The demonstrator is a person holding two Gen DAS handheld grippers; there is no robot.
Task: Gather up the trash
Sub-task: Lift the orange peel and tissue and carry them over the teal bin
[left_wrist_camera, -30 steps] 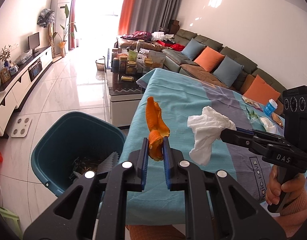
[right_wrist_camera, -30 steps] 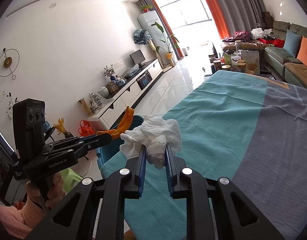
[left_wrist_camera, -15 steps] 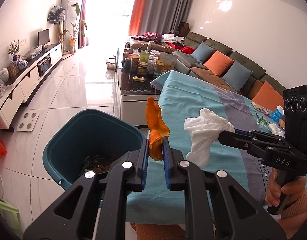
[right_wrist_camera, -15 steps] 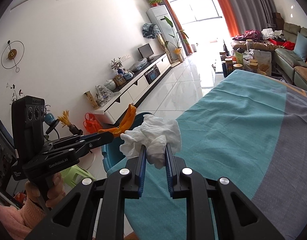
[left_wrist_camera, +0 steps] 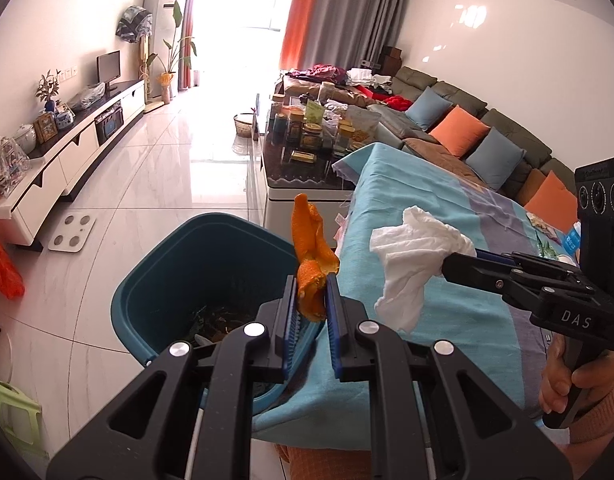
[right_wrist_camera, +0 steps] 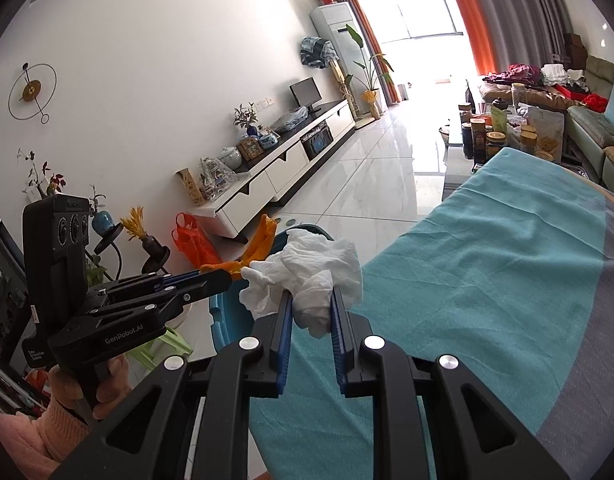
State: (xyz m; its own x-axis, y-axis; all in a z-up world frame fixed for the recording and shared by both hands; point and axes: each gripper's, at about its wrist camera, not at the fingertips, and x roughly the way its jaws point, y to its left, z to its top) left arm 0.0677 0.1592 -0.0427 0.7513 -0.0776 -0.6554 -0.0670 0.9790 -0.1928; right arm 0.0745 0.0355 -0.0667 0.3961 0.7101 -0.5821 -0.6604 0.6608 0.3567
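With your left hand-held gripper (left_wrist_camera: 311, 300) pinching the orange peel (left_wrist_camera: 311, 256) above the bin (left_wrist_camera: 155, 280) and your right hand-held gripper (right_wrist_camera: 311, 312) clamping the tissue (right_wrist_camera: 307, 268) over the surface (right_wrist_camera: 487, 260) edge, both pieces remain undropped.

Sofa (left_wrist_camera: 463, 120) w/ cushions, TV unit (right_wrist_camera: 291, 160), cluttered coffee table (left_wrist_camera: 303, 168).

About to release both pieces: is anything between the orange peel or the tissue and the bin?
Nothing visible blocks either. The orange peel in the left gripper hangs by the bin rim; the tissue in the right gripper is over the table edge.
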